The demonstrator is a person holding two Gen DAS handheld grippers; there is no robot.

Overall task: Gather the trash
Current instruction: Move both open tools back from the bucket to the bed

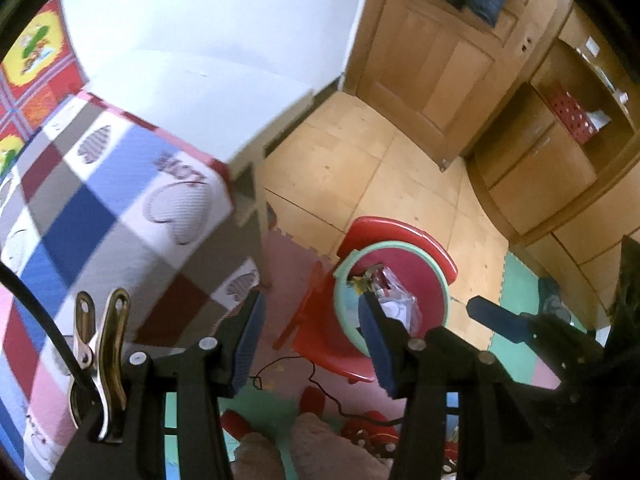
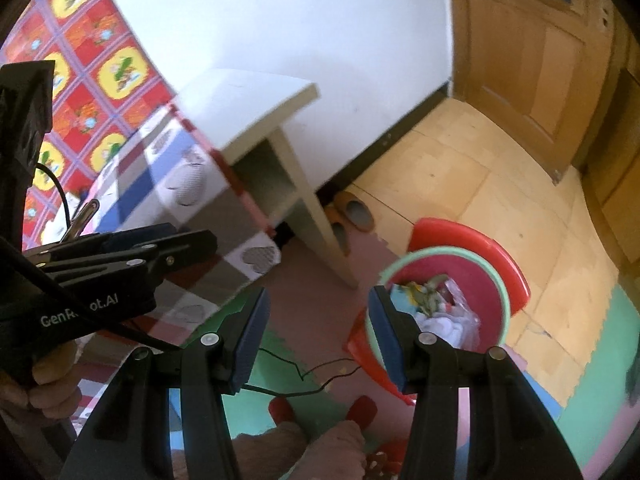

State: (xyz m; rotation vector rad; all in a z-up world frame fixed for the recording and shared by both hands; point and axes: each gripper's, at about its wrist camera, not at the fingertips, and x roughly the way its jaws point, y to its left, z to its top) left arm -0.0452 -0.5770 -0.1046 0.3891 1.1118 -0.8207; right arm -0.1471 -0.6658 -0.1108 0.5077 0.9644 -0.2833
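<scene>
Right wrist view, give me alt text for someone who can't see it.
Looking down past the open, empty right gripper, a green-rimmed pink bin holding wrappers and a plastic bag sits on a red stool. To its left is a bed with a checked heart-print cover and a pale side table; the left gripper enters at left.

Home bedroom, patchwork-quilted bed (image 1: 100, 208) at left, wooden door (image 1: 432, 60) far right, foam play mats (image 2: 592, 360) near, slippers (image 2: 354, 210) under white side table (image 2: 256, 108).
</scene>
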